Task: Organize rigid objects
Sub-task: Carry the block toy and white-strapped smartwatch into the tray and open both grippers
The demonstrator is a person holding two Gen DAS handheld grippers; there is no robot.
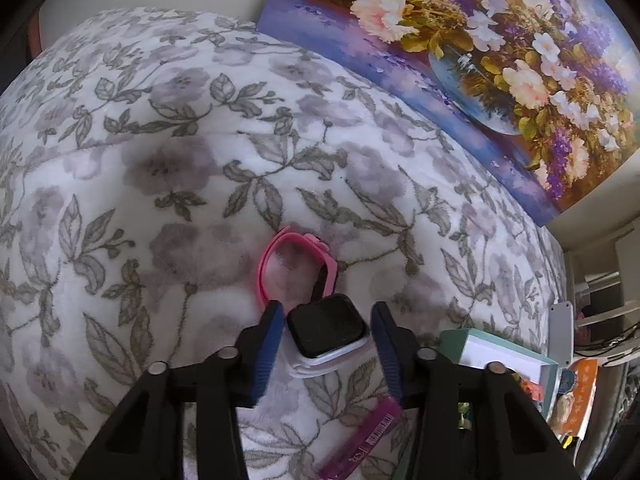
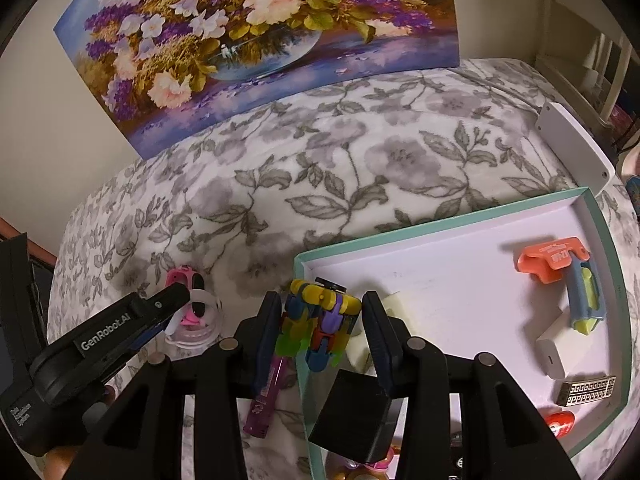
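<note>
Landmark: the teal-rimmed tray (image 2: 440, 220) with a white floor, lying on a bed blanket (image 1: 160, 160) printed with grey flowers.

Left gripper (image 1: 328, 340): fingers spread to either side of a white smartwatch (image 1: 326, 330), dark screen up, lying on the blanket left of the tray. One blue pad (image 1: 270, 344) touches or nearly touches the watch case; the other stands off with a visible gap. Not clamped.

A pink watch (image 1: 296, 268) lies just beyond the white one, on the side away from the tray, touching it or nearly so.

Right gripper (image 2: 322, 320): closed on a multicoloured linked-block toy (image 2: 320, 320), yellow, purple, blue, green and orange segments, pressed between both pads. The toy is held above the tray's near-left corner, over the rim.

A purple stick-shaped item (image 2: 266, 396) lies on the blanket just outside the tray's left edge.

Inside the tray: an orange and blue tool (image 2: 560, 276) toward the far right corner; a white charger block (image 2: 554, 350) just nearer; a patterned metal lighter (image 2: 588, 392) nearer again; a red item (image 2: 560, 424) at the near right, partly hidden. A black box (image 2: 352, 416) sits at the near-left corner, with a pale foam block (image 2: 390, 304) beyond it.

A flower painting (image 2: 248, 40) leans against the wall beyond the tray.
</note>
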